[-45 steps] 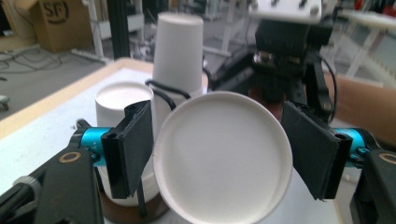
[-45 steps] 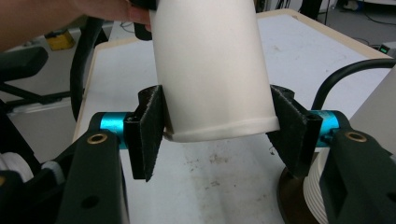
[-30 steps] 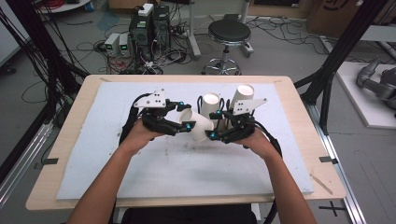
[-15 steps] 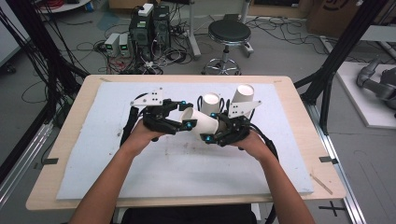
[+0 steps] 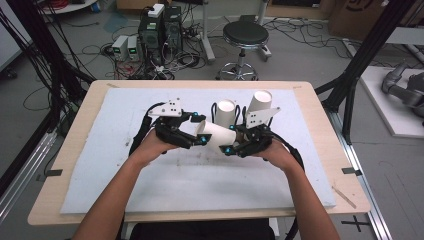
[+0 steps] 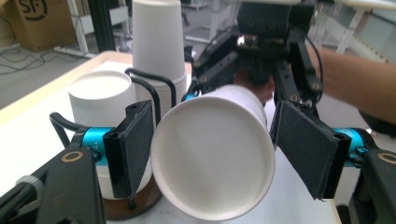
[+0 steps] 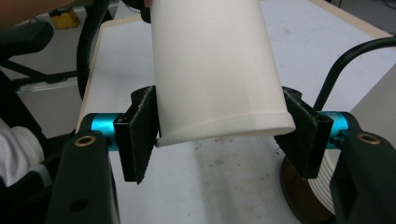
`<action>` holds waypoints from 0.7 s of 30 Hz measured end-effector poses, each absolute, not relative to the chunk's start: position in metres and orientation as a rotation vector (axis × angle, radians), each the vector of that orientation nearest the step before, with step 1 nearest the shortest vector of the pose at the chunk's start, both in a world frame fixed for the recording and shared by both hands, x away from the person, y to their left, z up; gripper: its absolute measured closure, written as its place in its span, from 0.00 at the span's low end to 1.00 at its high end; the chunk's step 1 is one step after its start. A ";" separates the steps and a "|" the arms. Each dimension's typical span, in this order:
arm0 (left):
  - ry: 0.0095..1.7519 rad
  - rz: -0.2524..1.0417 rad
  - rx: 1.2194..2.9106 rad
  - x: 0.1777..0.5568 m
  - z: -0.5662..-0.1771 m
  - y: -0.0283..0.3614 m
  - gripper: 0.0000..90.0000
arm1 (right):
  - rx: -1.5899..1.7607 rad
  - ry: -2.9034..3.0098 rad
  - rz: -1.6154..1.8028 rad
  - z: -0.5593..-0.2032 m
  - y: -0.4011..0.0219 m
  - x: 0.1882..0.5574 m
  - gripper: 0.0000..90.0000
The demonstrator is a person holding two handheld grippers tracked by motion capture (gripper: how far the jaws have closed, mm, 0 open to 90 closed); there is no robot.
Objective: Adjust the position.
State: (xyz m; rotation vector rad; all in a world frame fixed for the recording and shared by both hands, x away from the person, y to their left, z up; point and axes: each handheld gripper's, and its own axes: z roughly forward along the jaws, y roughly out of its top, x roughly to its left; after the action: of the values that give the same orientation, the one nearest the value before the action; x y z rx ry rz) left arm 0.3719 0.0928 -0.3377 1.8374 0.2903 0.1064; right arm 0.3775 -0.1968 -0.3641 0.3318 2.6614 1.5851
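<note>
A white paper cup [image 5: 215, 135] lies on its side in the air between my two grippers, above the middle of the white mat. In the left gripper view its closed base [image 6: 212, 158] faces the camera. My left gripper [image 6: 217, 140] has just been opening; its jaws stand on either side of the base, and a gap shows at the right pad [image 6: 306, 149]. In the right gripper view the cup's wider mouth end [image 7: 215, 70] sits between the jaws. My right gripper [image 7: 219, 126] has just been closing, and both pads now press on the cup.
Two stacks of white cups [image 5: 225, 112] [image 5: 261, 102] stand in black wire holders just behind the grippers. The white mat [image 5: 200, 190] covers a wooden table [image 5: 65, 200]. A stool [image 5: 245, 37] and cables lie on the floor beyond the far edge.
The left jaws have spread apart from the cup's base, and the right jaws have come in onto its mouth end. Both hands stay in almost the same place.
</note>
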 end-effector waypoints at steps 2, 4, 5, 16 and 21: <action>0.285 0.101 1.848 0.372 -0.338 0.092 0.32 | 0.296 2.695 1.537 -0.363 -0.197 0.377 0.39; 0.277 0.088 1.855 0.372 -0.339 0.092 0.32 | 0.282 2.702 1.519 -0.362 -0.196 0.376 0.39; 0.266 0.074 1.859 0.373 -0.340 0.091 0.35 | 0.277 2.705 1.524 -0.361 -0.195 0.375 0.38; 0.268 0.031 1.858 0.372 -0.345 0.091 0.47 | 0.298 2.690 1.599 -0.358 -0.199 0.376 0.40; 0.281 0.009 1.852 0.372 -0.346 0.089 0.38 | 0.293 2.700 1.616 -0.359 -0.199 0.376 0.43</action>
State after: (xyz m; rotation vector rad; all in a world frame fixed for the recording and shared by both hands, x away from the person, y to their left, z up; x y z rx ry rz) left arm 0.3720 0.0887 -0.3460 1.8522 0.2807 0.0091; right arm 0.3762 -0.1989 -0.3590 0.2928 2.7001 1.6158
